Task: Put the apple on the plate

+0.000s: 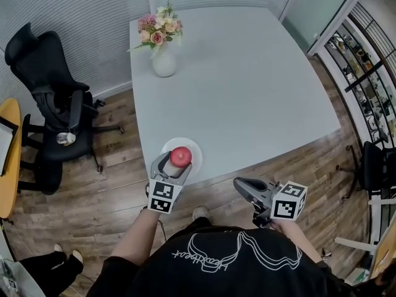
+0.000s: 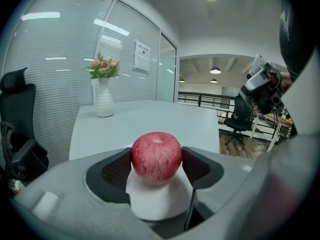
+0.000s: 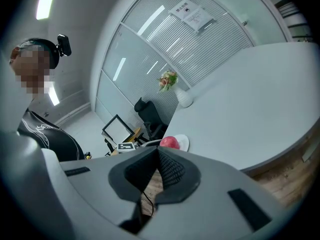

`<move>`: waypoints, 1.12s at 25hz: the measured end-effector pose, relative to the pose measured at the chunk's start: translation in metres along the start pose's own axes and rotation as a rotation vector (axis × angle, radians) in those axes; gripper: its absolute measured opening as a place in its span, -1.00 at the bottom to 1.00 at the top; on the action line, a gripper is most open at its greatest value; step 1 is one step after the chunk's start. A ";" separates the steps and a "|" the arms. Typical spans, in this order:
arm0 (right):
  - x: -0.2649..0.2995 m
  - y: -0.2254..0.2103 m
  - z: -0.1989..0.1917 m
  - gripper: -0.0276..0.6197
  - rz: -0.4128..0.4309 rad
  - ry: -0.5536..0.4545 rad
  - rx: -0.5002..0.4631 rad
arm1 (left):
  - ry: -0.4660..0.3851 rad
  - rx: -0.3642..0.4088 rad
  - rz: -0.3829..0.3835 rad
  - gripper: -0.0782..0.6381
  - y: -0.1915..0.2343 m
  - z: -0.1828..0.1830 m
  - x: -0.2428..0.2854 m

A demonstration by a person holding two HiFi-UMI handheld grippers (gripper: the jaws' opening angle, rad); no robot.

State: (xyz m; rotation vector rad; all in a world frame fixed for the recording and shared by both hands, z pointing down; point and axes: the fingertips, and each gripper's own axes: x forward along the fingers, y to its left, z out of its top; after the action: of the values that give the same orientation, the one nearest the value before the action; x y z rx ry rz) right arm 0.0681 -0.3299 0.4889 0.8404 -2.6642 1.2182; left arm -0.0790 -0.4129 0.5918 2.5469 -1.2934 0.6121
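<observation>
A red apple (image 1: 180, 156) rests on a small white plate (image 1: 195, 152) near the front edge of the pale table (image 1: 247, 85). My left gripper (image 1: 177, 161) is shut on the apple; in the left gripper view both dark pads press the sides of the apple (image 2: 156, 155) above the plate (image 2: 157, 201). My right gripper (image 1: 237, 182) hangs off the table's front edge, over the wooden floor, shut with nothing in it. The right gripper view shows its pads (image 3: 167, 169) meeting, with the apple (image 3: 169, 142) and plate (image 3: 183, 143) beyond them.
A white vase of flowers (image 1: 164, 60) stands at the table's far left. A black office chair (image 1: 49, 104) sits left of the table, next to a yellow desk (image 1: 7, 153). Another chair (image 1: 374, 166) and shelving stand at the right.
</observation>
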 end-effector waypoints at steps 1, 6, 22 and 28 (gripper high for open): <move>-0.001 -0.001 -0.001 -0.89 -0.004 0.000 0.002 | -0.004 -0.002 -0.001 0.12 0.000 0.000 0.000; -0.004 0.000 -0.003 -0.89 0.003 -0.001 0.003 | -0.005 -0.017 -0.022 0.12 -0.001 0.000 0.000; -0.008 0.042 0.025 -0.89 0.130 -0.029 -0.191 | -0.107 -0.324 -0.193 0.17 -0.027 0.072 -0.098; -0.024 0.087 0.030 -0.89 0.244 -0.015 -0.378 | -0.173 -0.349 -0.237 0.00 -0.081 0.116 -0.148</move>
State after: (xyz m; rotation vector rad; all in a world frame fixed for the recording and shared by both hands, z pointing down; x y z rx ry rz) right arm 0.0475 -0.2943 0.4027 0.4797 -2.9361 0.7007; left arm -0.0609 -0.3027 0.4199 2.4442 -1.0171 0.1081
